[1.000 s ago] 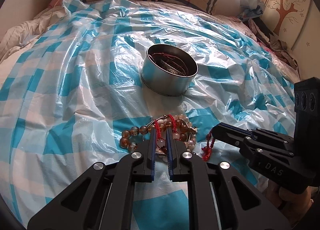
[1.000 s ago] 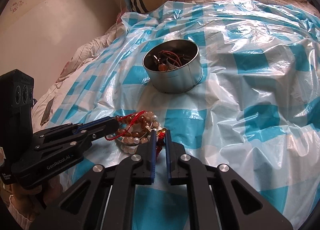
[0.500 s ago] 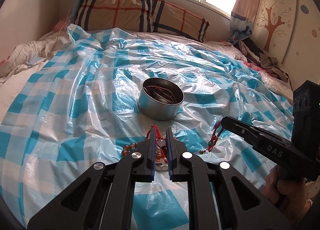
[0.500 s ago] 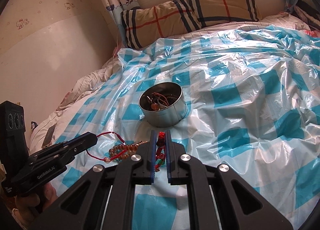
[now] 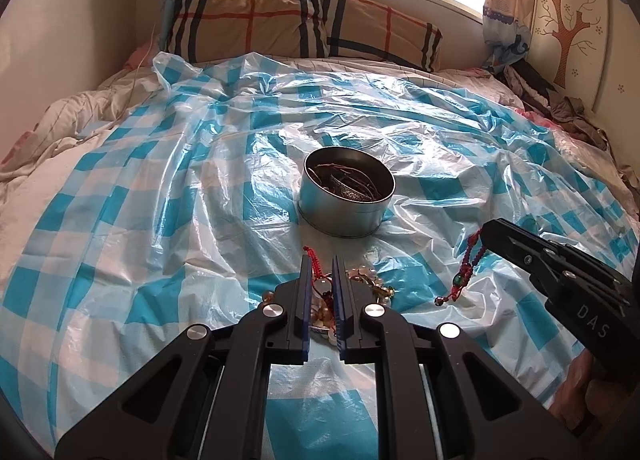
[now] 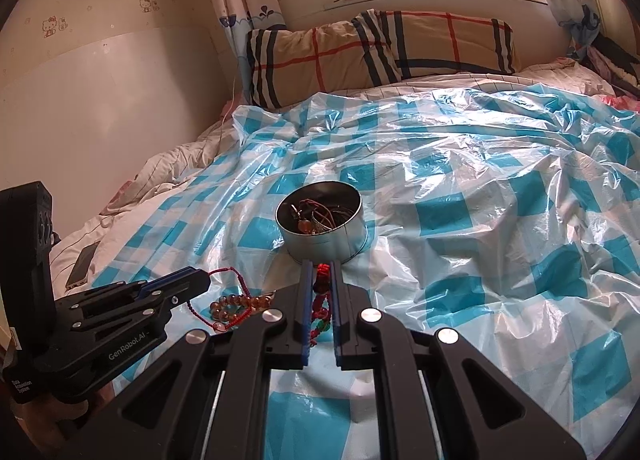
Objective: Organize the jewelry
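Both grippers are higher than a second ago. Left gripper (image 5: 320, 260) is clamped on a red cord bracelet (image 6: 236, 280) with amber beads (image 6: 236, 304) trailing; right gripper (image 6: 320, 266) pinches a red braided bracelet (image 5: 466, 264), dangling. Round metal tin (image 5: 346, 196) of jewelry sits just beyond on the blue-checked plastic sheet (image 5: 160, 200); plaid pillow (image 5: 304, 26) behind.

A red cord (image 5: 318, 265) is pinched between the closed-in fingers of the left gripper (image 5: 320, 272), with beaded bracelets (image 5: 370, 280) hanging under it. At twelve o'clock from them, a round tin (image 5: 344, 212) holding jewelry is seen on the blue-checked plastic sheet (image 5: 160, 188). At three o'clock, a red braided bracelet (image 5: 464, 272) is held dangling from the right gripper (image 5: 486, 232).
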The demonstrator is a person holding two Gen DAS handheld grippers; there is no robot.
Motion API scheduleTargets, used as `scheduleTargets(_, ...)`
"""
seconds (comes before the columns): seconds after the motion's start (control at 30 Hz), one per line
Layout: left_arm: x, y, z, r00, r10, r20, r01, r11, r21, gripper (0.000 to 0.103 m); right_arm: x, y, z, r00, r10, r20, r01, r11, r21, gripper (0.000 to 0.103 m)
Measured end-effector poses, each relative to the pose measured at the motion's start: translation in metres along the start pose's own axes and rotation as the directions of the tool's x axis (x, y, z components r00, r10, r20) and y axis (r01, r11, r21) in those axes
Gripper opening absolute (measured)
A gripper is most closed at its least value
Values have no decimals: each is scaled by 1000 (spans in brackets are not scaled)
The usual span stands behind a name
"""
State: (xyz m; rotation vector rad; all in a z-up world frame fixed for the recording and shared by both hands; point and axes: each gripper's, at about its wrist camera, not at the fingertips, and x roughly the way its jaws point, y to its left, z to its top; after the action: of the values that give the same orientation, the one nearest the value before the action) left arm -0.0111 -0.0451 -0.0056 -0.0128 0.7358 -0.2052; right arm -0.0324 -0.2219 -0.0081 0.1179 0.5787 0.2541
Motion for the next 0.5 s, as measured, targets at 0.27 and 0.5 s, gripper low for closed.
scheduleTargets(0.27,4,1,4,999,40,21,-40,999,10,9,2,3,1,1000,-14,7,14,1000,-25,9)
scheduleTargets(0.5,5,4,4,998,58,31,-58,998,-4,9,2,3,1,1000,-15,11,15,1000,-26,9)
